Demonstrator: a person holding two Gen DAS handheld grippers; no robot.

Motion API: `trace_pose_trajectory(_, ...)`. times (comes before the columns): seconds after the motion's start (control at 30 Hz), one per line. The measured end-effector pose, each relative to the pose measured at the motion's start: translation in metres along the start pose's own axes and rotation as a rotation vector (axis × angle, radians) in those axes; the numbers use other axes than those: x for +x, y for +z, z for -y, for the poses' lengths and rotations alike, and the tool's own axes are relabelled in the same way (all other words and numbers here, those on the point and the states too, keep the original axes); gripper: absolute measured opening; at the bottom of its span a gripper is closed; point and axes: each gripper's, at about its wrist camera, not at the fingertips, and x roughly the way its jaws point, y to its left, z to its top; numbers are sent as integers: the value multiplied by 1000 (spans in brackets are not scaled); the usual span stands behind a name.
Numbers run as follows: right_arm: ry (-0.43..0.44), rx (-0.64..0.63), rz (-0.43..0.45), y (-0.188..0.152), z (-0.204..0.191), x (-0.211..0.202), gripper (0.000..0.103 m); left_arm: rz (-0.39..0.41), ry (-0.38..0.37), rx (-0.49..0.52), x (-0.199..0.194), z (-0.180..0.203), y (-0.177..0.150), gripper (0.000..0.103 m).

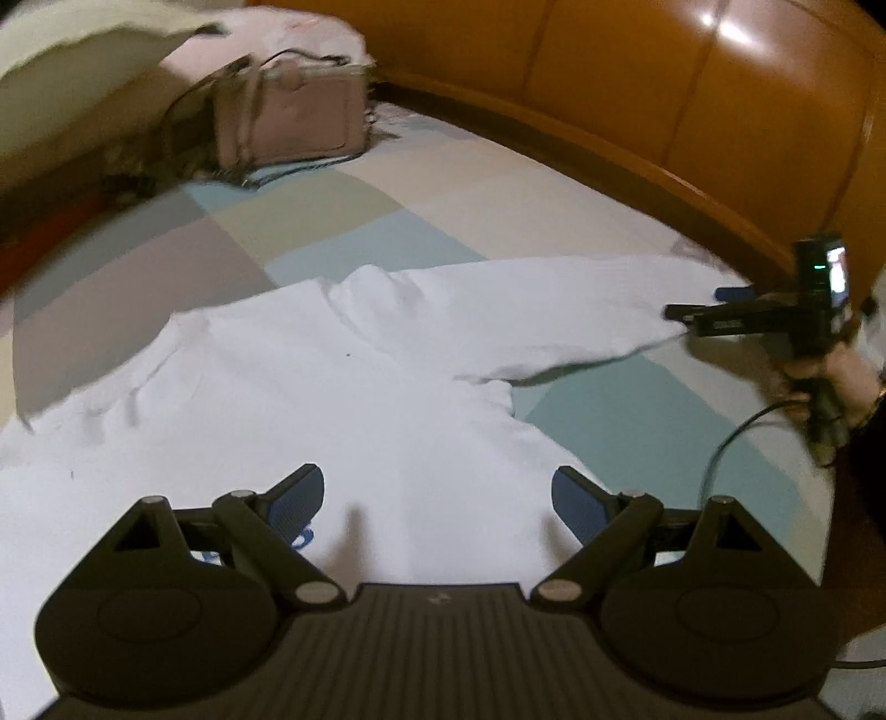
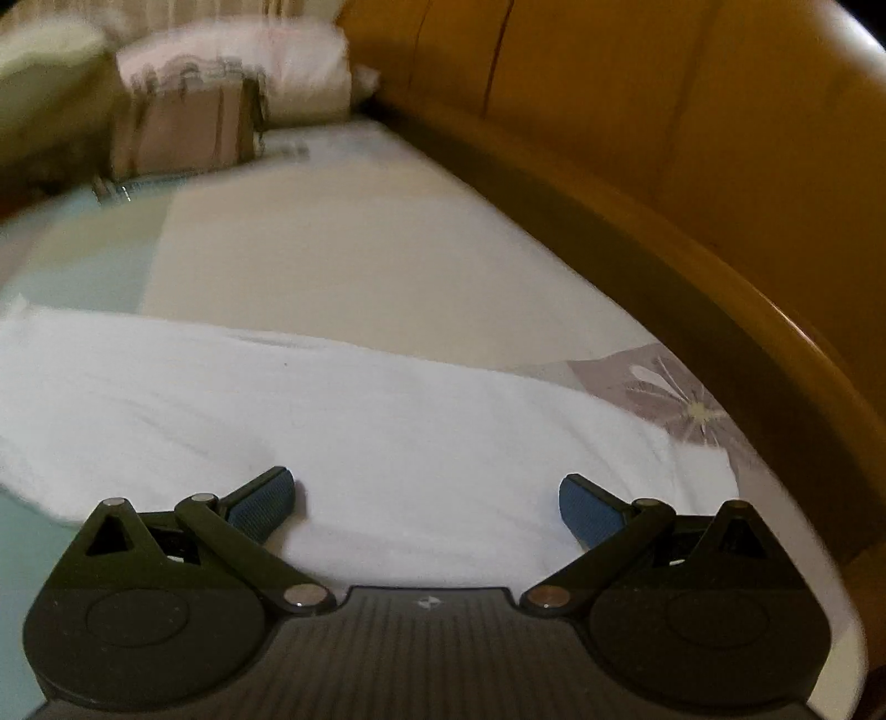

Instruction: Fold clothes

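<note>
Only the left wrist view takes in the whole shirt (image 1: 343, 387), a white long-sleeved one spread flat on the bed (image 1: 343, 232), its patchwork sheet in pale blue, grey and cream. That view also shows the right gripper (image 1: 714, 307) from the side, held in a hand (image 1: 830, 376) at the frame's right edge with a cable trailing below it; its tips are at the end of the outstretched sleeve (image 1: 581, 315), though from here it cannot be told whether they pinch the cloth. The right wrist view settles that: the blue pads (image 2: 587, 509) stand wide apart over the sleeve (image 2: 387, 421), nothing clenched between them. It alone shows a grey patch with a pale flower print (image 2: 681, 404) beside the cuff. The left gripper (image 1: 437, 498) hovers over the shirt's body, jaws spread and empty. A bit of blue print on the shirt peeks out by the left pad, too hidden to read. Near the far end sit a pinkish-brown bag (image 1: 293, 116) and a pillow (image 1: 310, 39), both blurred. An orange padded headboard (image 1: 664, 83) curves along the right side.
</note>
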Motion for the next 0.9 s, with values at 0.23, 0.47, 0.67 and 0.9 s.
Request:
trace_pose_trajectory(0.23, 28, 2, -37, 9, 29, -26, 103, 43, -32, 118, 10, 20, -6, 89)
trace_pose_trajectory(0.47, -9, 126, -98, 44, 41, 38, 103, 39, -47, 121, 10, 21, -9, 90)
trace_pose_trajectory(0.67, -1, 259, -75, 47, 59, 31, 103, 32, -9, 110, -2, 14, -13, 90)
trace_pose_trajectory(0.9, 132, 141, -75, 43, 5, -60, 103, 73, -26, 92, -57, 12, -16, 90)
